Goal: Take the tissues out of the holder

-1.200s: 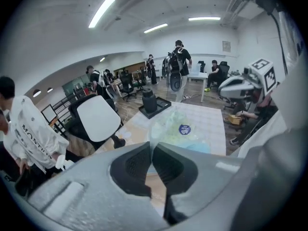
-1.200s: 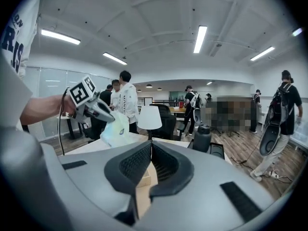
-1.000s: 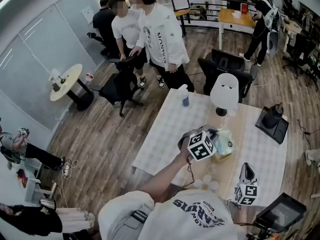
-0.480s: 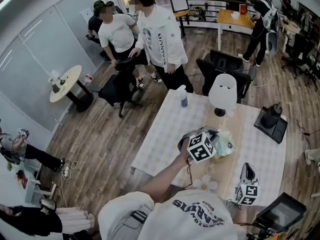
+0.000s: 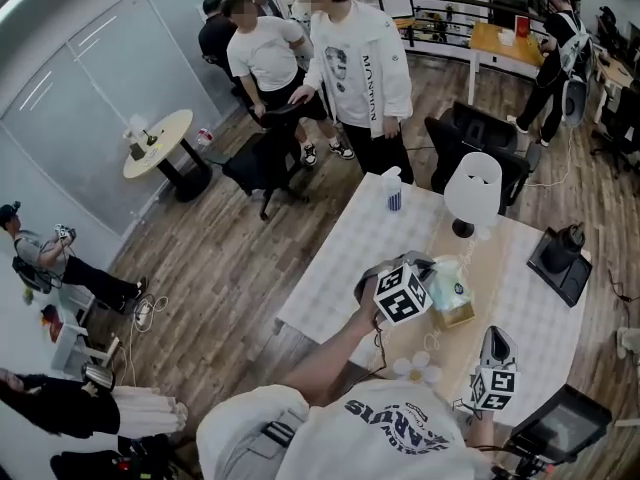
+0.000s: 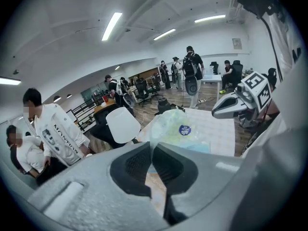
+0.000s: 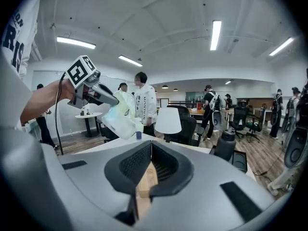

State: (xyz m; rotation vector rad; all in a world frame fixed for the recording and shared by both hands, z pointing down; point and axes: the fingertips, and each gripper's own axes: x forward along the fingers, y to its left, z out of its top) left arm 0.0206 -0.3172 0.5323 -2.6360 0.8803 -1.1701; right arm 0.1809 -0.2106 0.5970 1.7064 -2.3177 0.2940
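My left gripper (image 5: 430, 268) is shut on the top edge of a soft plastic pack of tissues (image 5: 450, 286). The pack hangs over the wooden middle strip of the table (image 5: 470, 258). In the right gripper view the pack (image 7: 120, 115) hangs clear in the air from the left gripper (image 7: 114, 101). In the left gripper view the closed jaws (image 6: 151, 150) meet in front of the pack (image 6: 179, 129), which bears a round blue sticker. Just under the pack shows a tan wooden holder (image 5: 458, 315). My right gripper (image 5: 492, 336) rests near the table's front edge with its jaws together (image 7: 150, 146) and nothing held.
A white lamp (image 5: 472, 183) and a small bottle (image 5: 393, 190) stand at the table's far end. A black bottle on a dark tray (image 5: 563, 248) is at the right. Small white cups (image 5: 418, 369) sit near me. Several people and office chairs stand beyond the table.
Both grippers and the tissue pack keep their places. My head view has swung a little, and the people at the back have shifted.
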